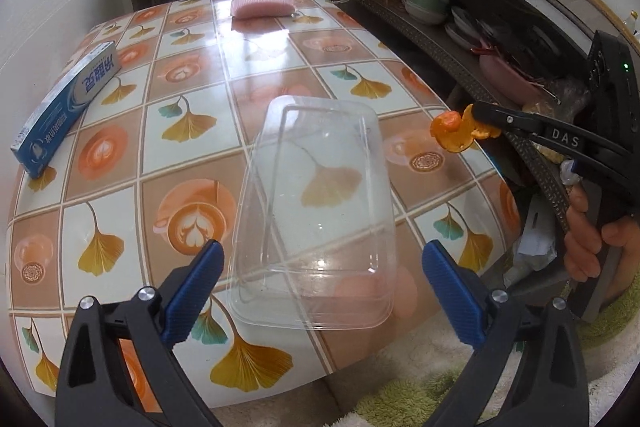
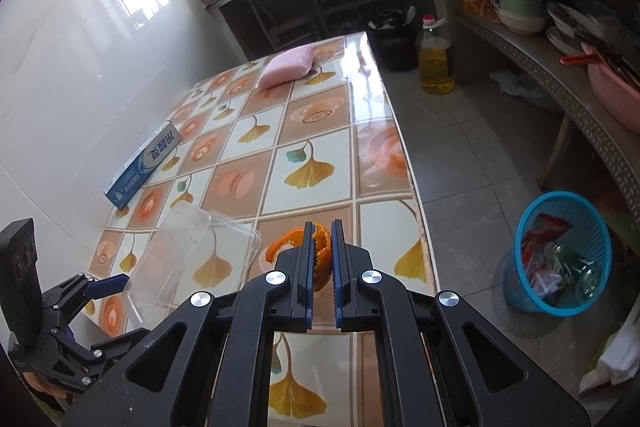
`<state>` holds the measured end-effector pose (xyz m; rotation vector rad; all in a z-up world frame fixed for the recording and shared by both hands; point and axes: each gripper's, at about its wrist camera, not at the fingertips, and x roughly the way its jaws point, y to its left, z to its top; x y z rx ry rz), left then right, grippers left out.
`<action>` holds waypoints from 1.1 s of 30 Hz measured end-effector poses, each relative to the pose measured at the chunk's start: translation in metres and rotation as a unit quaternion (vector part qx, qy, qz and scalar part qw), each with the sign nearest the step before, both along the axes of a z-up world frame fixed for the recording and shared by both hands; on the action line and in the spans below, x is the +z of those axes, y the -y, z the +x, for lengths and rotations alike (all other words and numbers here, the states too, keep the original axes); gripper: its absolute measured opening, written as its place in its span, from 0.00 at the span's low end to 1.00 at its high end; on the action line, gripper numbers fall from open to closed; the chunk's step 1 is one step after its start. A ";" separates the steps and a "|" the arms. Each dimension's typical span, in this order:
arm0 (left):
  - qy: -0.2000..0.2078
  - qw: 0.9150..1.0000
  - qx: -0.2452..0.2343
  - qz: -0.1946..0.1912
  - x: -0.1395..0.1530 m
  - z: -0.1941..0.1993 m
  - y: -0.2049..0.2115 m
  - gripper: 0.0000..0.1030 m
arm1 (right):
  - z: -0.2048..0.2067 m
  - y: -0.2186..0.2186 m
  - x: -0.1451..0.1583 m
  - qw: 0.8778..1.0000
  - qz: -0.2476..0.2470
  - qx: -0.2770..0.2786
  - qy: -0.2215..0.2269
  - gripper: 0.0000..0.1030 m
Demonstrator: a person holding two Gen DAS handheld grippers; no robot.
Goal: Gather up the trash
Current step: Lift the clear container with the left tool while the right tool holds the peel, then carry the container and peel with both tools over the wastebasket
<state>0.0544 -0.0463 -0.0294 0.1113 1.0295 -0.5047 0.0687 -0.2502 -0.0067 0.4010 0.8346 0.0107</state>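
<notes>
A clear plastic container [image 1: 316, 211] lies upside down on the patterned table [image 1: 192, 75]. My left gripper [image 1: 320, 263] stands wide open with a blue finger on each side of the container's near end, pads apart from it. In the right wrist view the same container [image 2: 188, 247] and the left gripper [image 2: 108, 285] sit at lower left. My right gripper [image 2: 322, 255] is shut on a piece of orange peel [image 2: 320, 253], held above the table's right part. The left wrist view shows that peel [image 1: 452, 131] at the tip of the right gripper [image 1: 474, 119].
A blue foil box [image 1: 64, 107] lies by the wall and a pink sponge [image 1: 262, 3] at the far end. A blue basket [image 2: 560, 251] with rubbish stands on the floor to the right. An oil bottle [image 2: 436, 59], a black pot [image 2: 390, 41] and a dish shelf [image 2: 552, 75] stand nearby.
</notes>
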 end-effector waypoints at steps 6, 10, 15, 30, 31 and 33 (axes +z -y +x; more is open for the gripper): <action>-0.024 0.999 0.015 -0.018 -0.012 0.010 -0.004 0.94 | 0.002 0.002 -0.004 1.000 0.007 0.002 -0.006 0.06; -0.024 1.000 0.010 -0.013 -0.015 0.009 -0.001 0.86 | 0.003 0.005 -0.006 1.000 0.012 0.000 -0.008 0.06; -0.017 1.000 0.010 -0.013 -0.015 0.007 -0.001 0.84 | 0.003 0.005 -0.006 1.000 0.012 0.001 -0.008 0.06; 0.001 0.998 0.006 -0.055 0.010 0.006 0.006 0.83 | -0.006 0.024 -0.003 0.998 0.058 -0.002 0.010 0.06; 0.003 0.998 0.003 -0.057 0.013 0.006 0.008 0.83 | -0.008 0.027 -0.002 0.998 0.063 -0.003 0.013 0.06; 0.009 0.998 -0.007 -0.062 0.020 0.008 0.017 0.83 | -0.012 0.033 0.001 0.997 0.068 -0.007 0.020 0.06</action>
